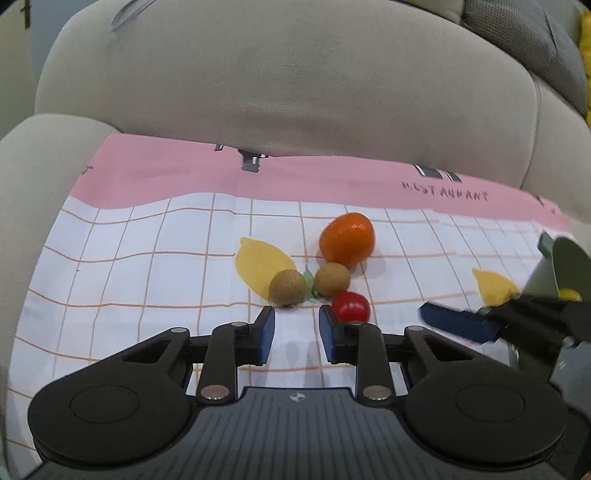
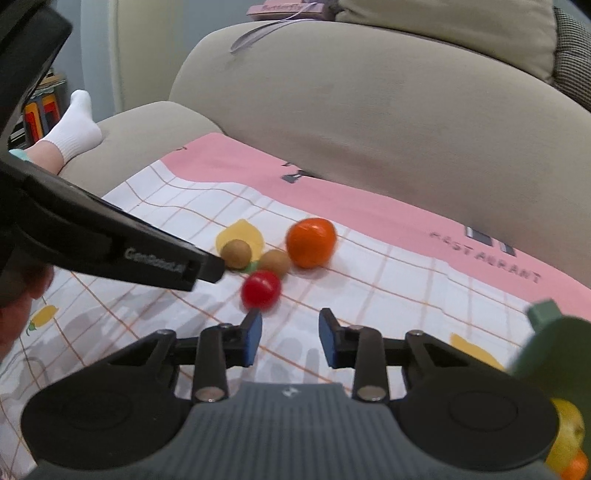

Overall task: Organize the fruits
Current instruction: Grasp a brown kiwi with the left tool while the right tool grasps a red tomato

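Green container (image 1: 565,266) well right of the orange fruit (image 1: 347,238), at frame edge, mouth turned toward the cams. Yellow fruit (image 1: 569,294) inside, low at the mouth; in right wrist view a 2nd orange piece (image 2: 578,467) under it, mostly cut off, can't tell if inside.

Checked cloth (image 1: 147,240) w/ pink band spread over beige sofa (image 1: 295,92) seat, under everything. Just in front of the orange fruit: 2 brown round fruits, one (image 1: 331,278) nearly touching it, other (image 1: 285,288) further left, lying on a printed lemon (image 1: 258,262). Red fruit (image 1: 350,305) nearest the cams, touching or nearly touching the closer brown one, blurred in right wrist view.

Orange fruit oval, on its side, long axis tilted low-left to up-right in left wrist view. Brown and red ones about round, no clear axis.

Left gripper (image 1: 297,321) just short of the cluster, pads a little apart, nothing between; right pad just beside the red fruit, contact unclear. Right gripper (image 2: 290,325) near side of the red fruit, pads likewise slightly apart and empty. From right cam, left gripper's body crosses in from the left and ends next to the far brown fruit.

Foot in white sock (image 2: 79,125) on sofa arm, far left of the orange fruit. Pink flat item (image 2: 288,9) atop backrest.
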### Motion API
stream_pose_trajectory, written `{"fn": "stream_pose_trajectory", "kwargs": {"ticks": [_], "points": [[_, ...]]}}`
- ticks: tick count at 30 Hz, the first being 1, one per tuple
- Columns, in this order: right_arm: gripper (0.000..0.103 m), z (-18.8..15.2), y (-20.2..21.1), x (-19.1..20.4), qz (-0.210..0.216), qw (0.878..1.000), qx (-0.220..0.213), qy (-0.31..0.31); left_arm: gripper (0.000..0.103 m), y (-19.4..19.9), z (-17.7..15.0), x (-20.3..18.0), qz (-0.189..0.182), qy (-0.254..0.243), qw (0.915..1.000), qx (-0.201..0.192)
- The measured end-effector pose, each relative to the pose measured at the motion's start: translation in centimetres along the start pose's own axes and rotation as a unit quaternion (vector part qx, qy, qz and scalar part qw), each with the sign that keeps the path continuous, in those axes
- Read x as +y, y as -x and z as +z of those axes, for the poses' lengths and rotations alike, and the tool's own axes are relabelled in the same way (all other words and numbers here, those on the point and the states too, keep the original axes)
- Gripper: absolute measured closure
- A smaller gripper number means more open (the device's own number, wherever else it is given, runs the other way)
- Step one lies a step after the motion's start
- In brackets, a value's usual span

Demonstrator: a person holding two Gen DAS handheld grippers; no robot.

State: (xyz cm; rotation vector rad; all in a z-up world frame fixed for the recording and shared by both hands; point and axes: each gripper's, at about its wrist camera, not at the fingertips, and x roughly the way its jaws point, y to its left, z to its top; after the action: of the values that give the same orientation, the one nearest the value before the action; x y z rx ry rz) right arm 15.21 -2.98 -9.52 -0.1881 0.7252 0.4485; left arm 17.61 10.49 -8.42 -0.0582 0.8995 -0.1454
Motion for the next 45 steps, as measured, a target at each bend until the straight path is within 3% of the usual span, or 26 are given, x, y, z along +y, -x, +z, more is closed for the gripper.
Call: {"fn": "stream_pose_trajectory", "kwargs": {"ticks": [6, 20, 26, 34, 39, 45], "points": [[0.075, 0.7, -2.4, 1.3, 0.009, 1.0, 0.001, 0.014, 0.07, -1.0, 0.2, 1.0, -0.011, 0.023, 0.9996, -0.015], [0.076, 1.2, -4.3, 2.0, 0.023, 1.0, -0.001, 0.008, 0.069, -2.2, 0.0, 1.3, -0.01, 0.023, 0.9995, -0.017], [0.076, 0.8, -3.1, 1.1, -0.001, 1.0, -0.003, 0.005, 0.063, -2.9, 0.0, 1.0, -0.009, 0.012, 0.9996, -0.022], [0.076, 0.2, -2.4, -0.2, -0.023, 1.0, 0.004, -0.005, 0.063, -3.6, 0.1, 0.5, 0.001, -0.005, 0.9996, -0.03], [0.076, -0.3, -2.4, -0.3, -0.027, 1.0, 0.009, -0.005, 0.072, -3.7, -0.1, 0.4, 0.0, -0.011, 0.9994, -0.031], [0.075, -0.4, -2.0, -0.3, -0.031, 0.999, 0.009, -0.001, 0.073, -3.1, -0.2, 0.3, 0.016, -0.012, 0.9991, -0.038]]}}
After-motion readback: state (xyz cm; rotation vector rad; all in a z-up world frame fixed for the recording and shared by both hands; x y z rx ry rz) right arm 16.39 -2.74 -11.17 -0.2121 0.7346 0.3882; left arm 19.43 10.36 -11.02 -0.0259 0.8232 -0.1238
